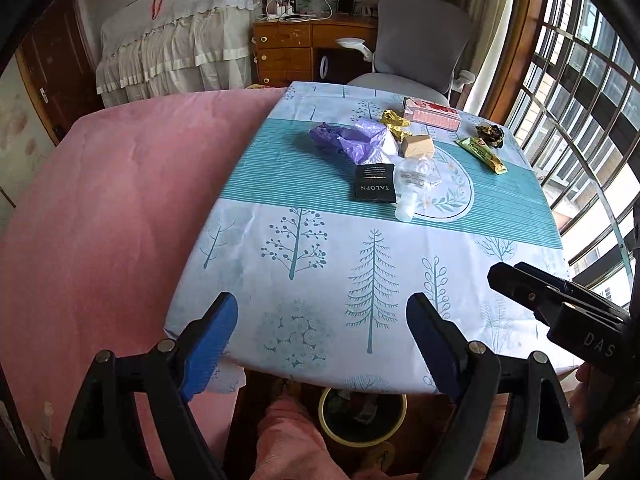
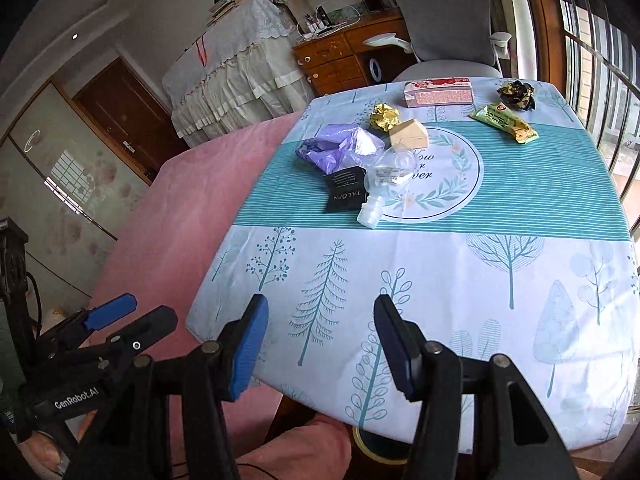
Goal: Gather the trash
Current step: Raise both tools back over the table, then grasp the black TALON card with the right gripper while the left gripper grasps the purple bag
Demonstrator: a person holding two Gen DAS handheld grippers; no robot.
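Trash lies mid-table, well beyond both grippers' jaws, which gape apart holding nothing.

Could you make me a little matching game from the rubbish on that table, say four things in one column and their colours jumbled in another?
Things:
1. plastic bag
2. flat packet
3. snack wrapper
4. long carton

Colours:
A. green
B. pink
C. purple
D. black

Pairs: 1-C, 2-D, 3-A, 4-B
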